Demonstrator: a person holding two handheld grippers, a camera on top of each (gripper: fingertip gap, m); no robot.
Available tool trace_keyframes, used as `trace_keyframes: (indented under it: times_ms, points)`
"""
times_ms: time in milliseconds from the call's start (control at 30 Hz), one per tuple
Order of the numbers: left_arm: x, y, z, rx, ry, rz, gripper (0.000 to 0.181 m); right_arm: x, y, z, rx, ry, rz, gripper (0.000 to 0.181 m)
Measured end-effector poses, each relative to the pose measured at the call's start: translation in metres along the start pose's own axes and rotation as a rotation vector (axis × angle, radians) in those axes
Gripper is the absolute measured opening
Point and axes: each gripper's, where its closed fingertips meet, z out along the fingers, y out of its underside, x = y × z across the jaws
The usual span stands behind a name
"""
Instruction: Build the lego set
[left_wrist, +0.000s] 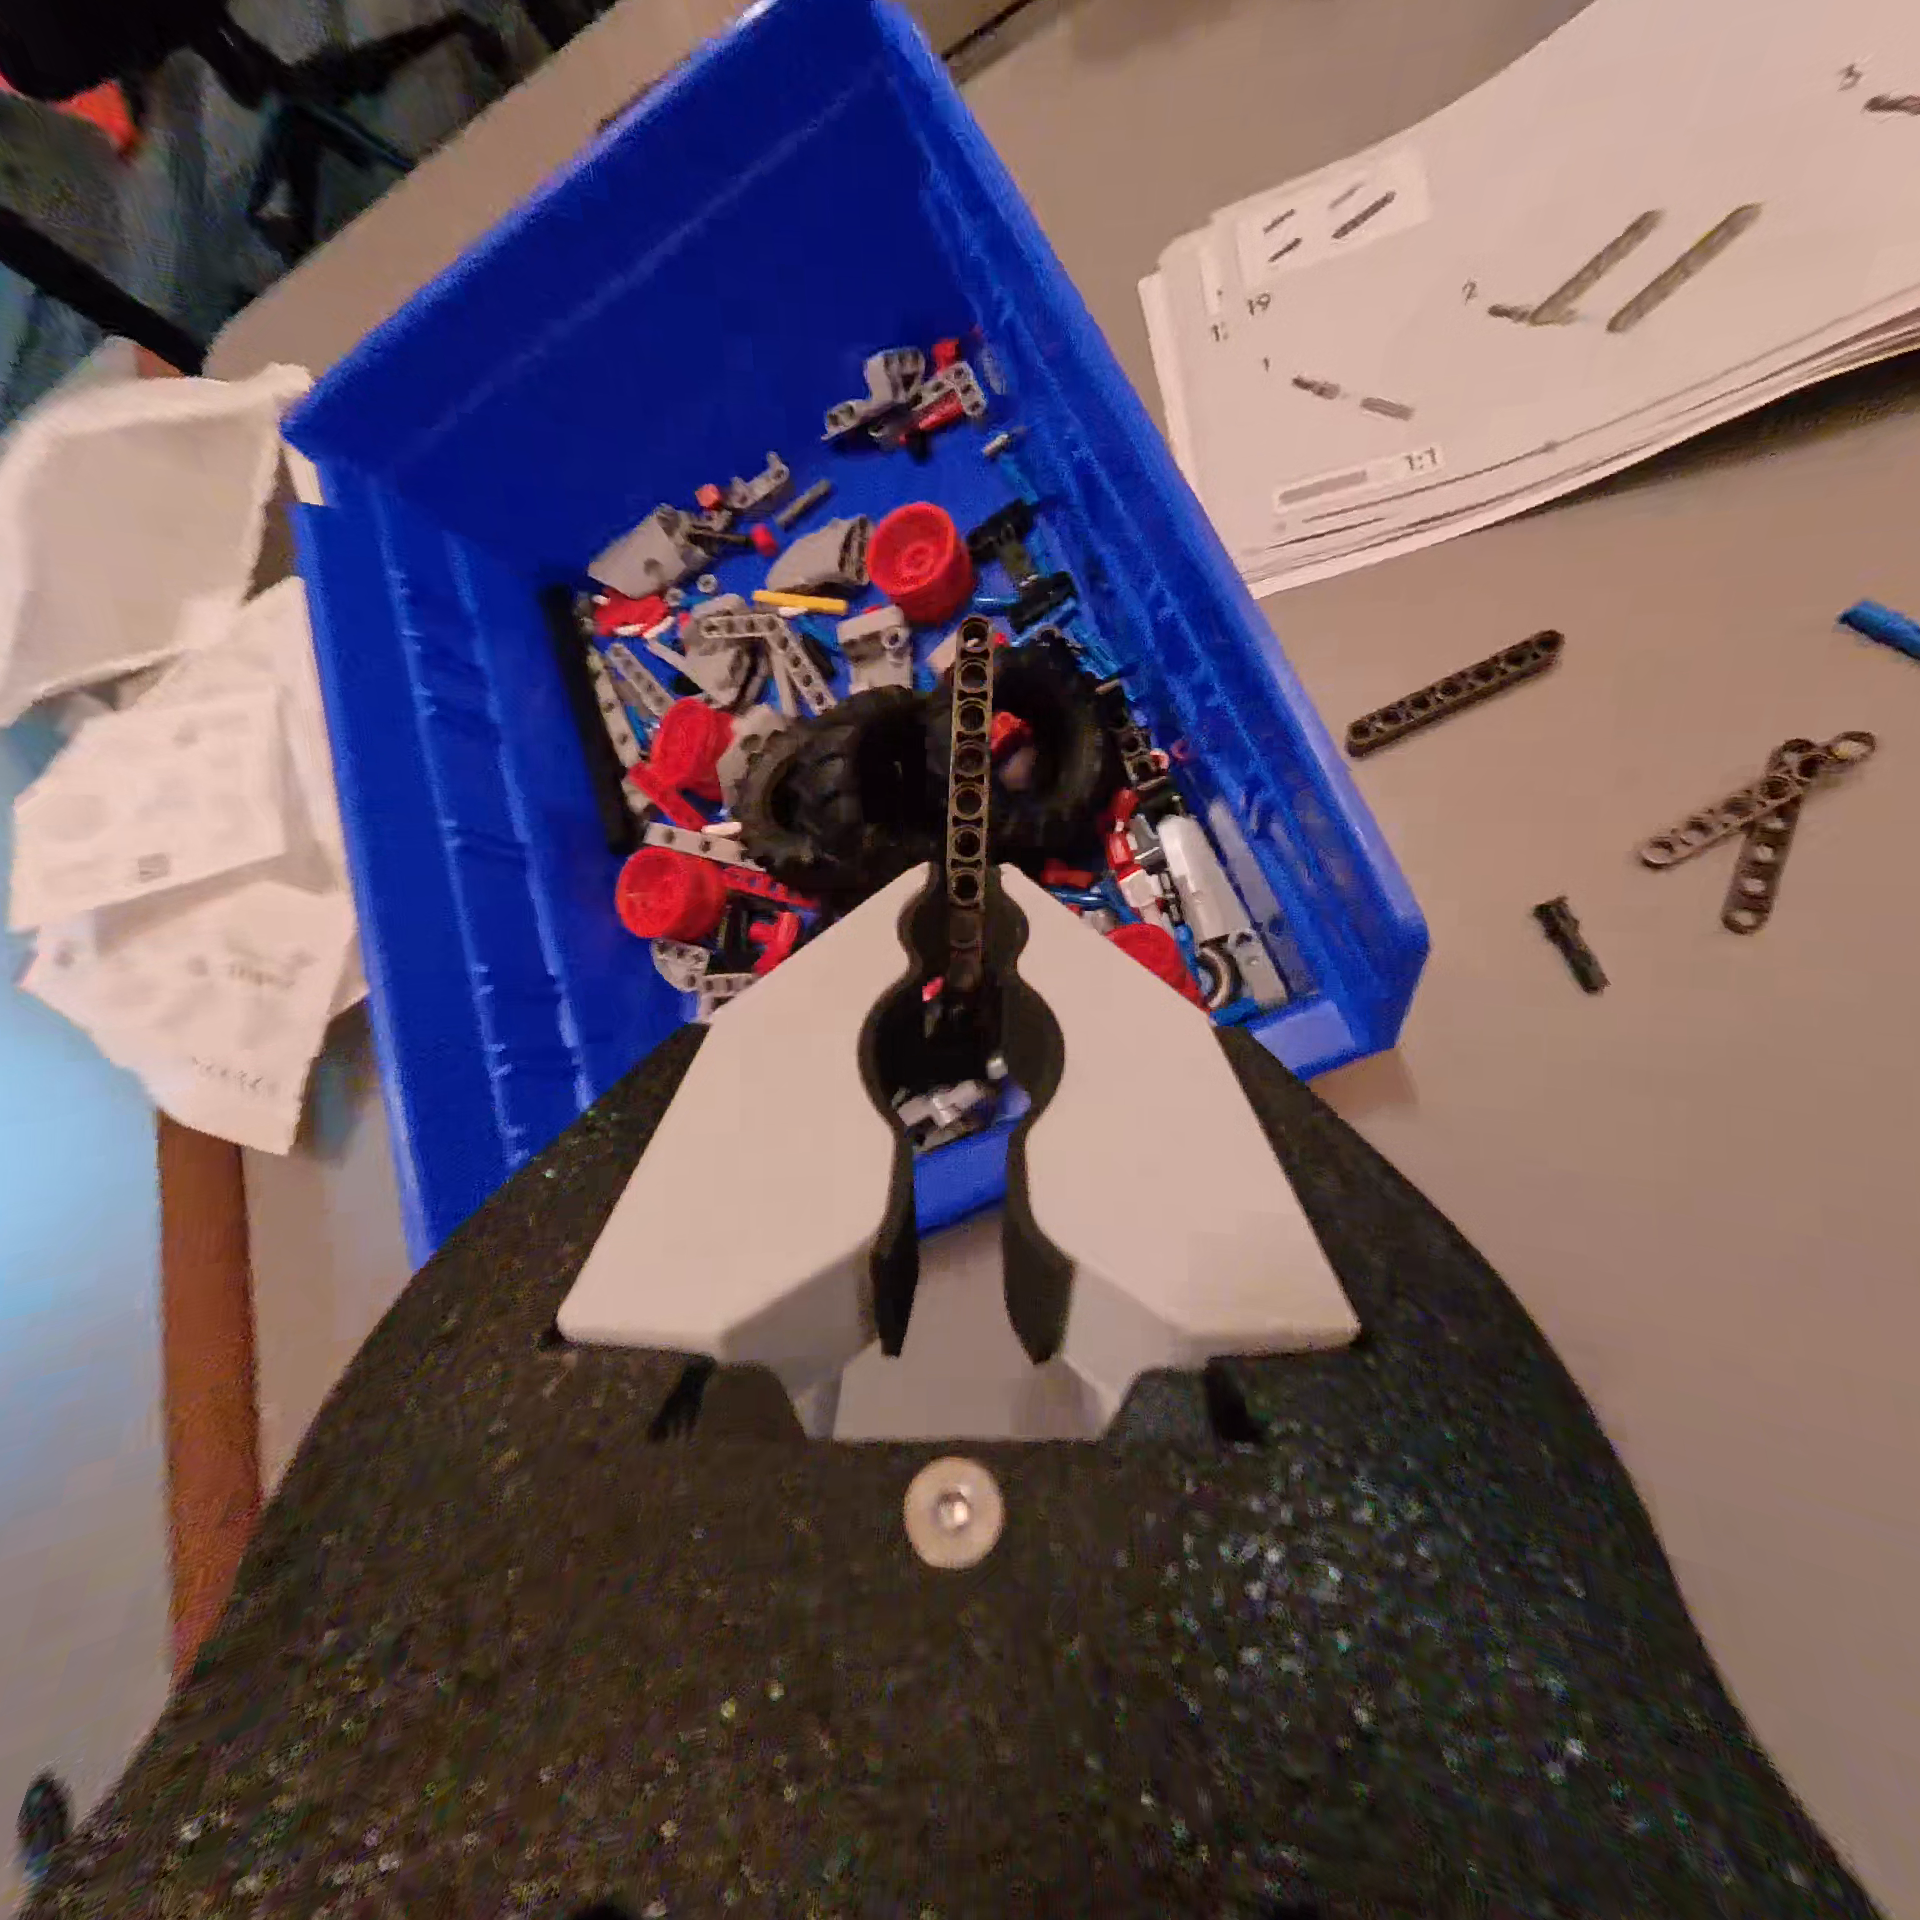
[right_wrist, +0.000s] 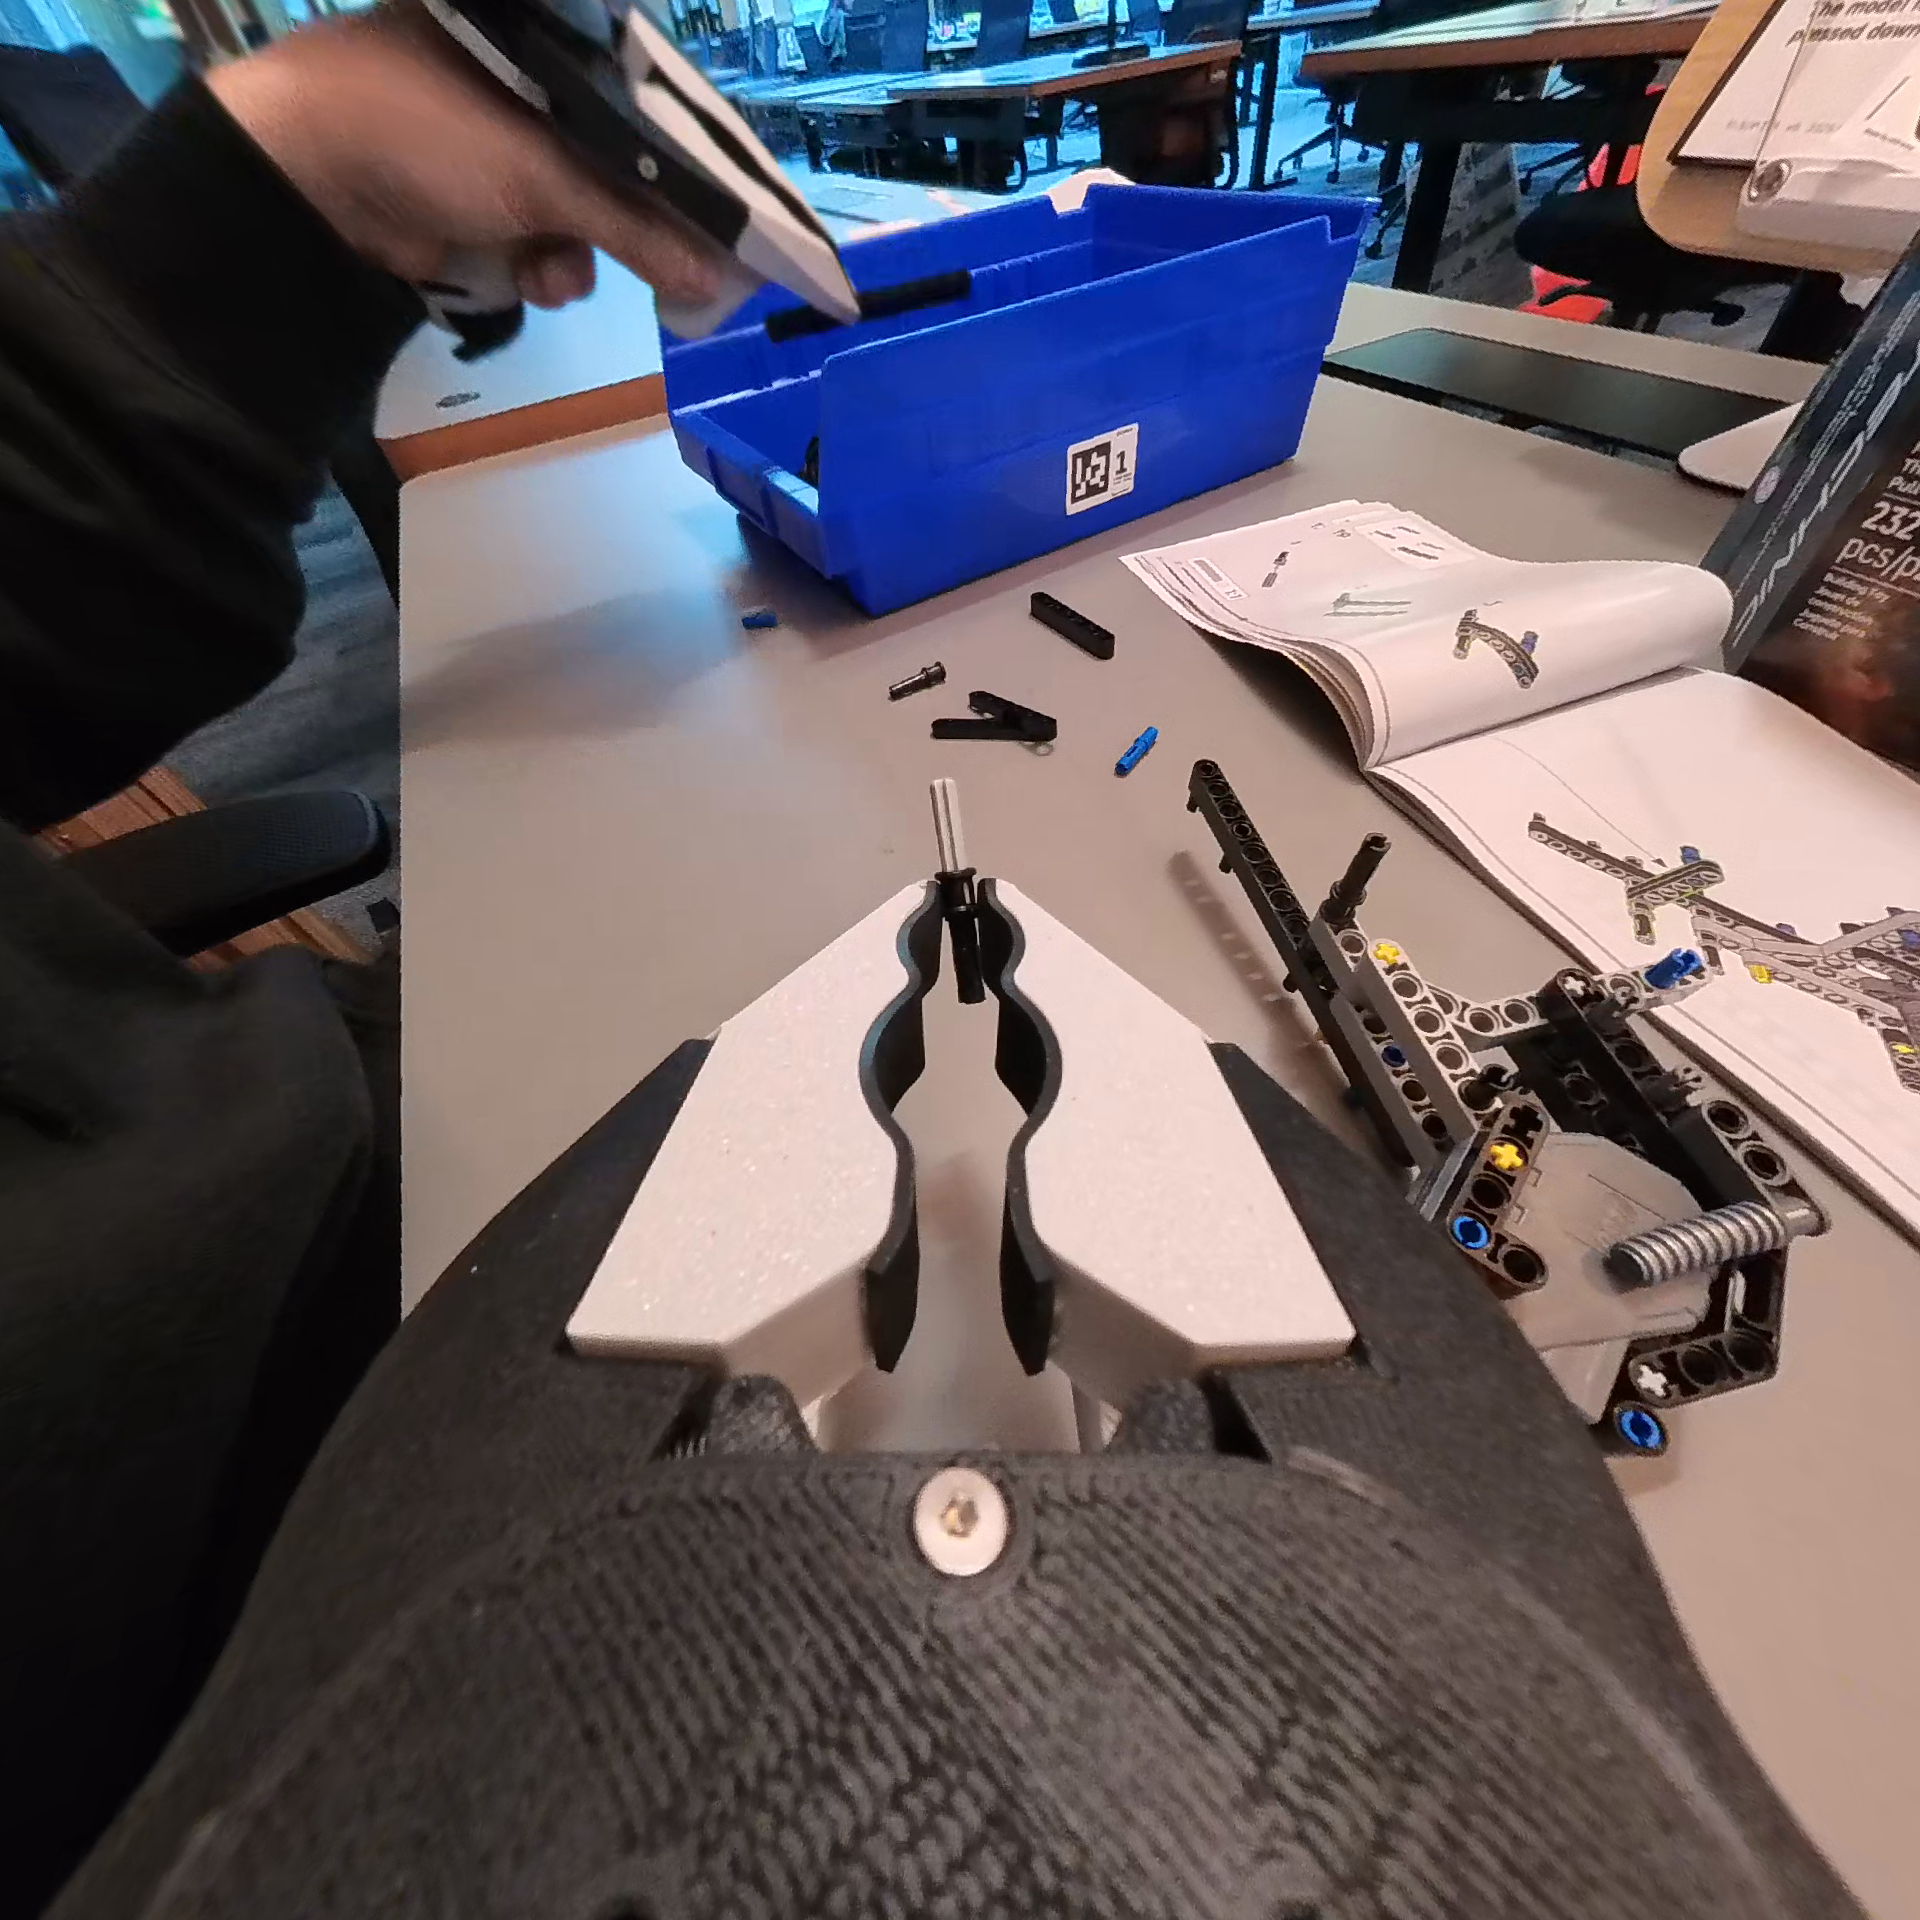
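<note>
My left gripper (left_wrist: 961, 883) is shut on a long black holed beam (left_wrist: 968, 748) and holds it above the blue bin (left_wrist: 665, 343) of loose lego parts: red wheels (left_wrist: 920, 561), black tyres (left_wrist: 831, 779), grey and blue pieces. In the right wrist view the left gripper (right_wrist: 831, 281) hangs over the bin (right_wrist: 966, 457) with the beam (right_wrist: 873, 301). My right gripper (right_wrist: 961, 894) is shut on a black pin with a grey axle end (right_wrist: 951, 883), above the table. The part-built model (right_wrist: 1538, 1122) lies to its right.
An open instruction booklet (right_wrist: 1455, 644) lies at the right, also shown in the left wrist view (left_wrist: 1558, 312). Loose black beams (right_wrist: 1070, 623), a black pin (right_wrist: 916, 681) and blue pins (right_wrist: 1136, 750) lie on the grey table (right_wrist: 623, 831). Crumpled plastic bags (left_wrist: 156, 727) sit left of the bin. A dark box (right_wrist: 1839, 499) stands far right.
</note>
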Motion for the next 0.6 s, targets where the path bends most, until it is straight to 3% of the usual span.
trace_keyframes:
  times_ms: [100,267,333,433,500,600]
  points:
    - [0.024,0.004,0.015,0.001,0.153,-0.031,0.005,0.0,0.0,0.0,0.001,0.001,0.0,0.004]
    - [0.03,0.015,0.034,-0.052,0.16,-0.016,0.013,0.0,0.001,0.0,-0.004,0.003,-0.001,0.004]
    - [0.008,-0.002,0.025,0.053,0.052,-0.095,0.018,0.0,0.001,0.0,-0.005,0.006,-0.003,0.004]
    - [-0.006,-0.051,-0.017,0.331,-0.048,-0.152,0.014,0.001,0.002,0.001,-0.012,0.008,0.0,0.004]
    - [0.024,-0.078,-0.043,0.447,0.006,-0.025,0.01,0.001,0.002,0.002,-0.02,0.007,0.0,0.004]
    - [0.103,-0.073,-0.041,0.307,0.228,0.196,0.018,0.002,0.003,0.004,-0.028,0.009,-0.01,0.004]
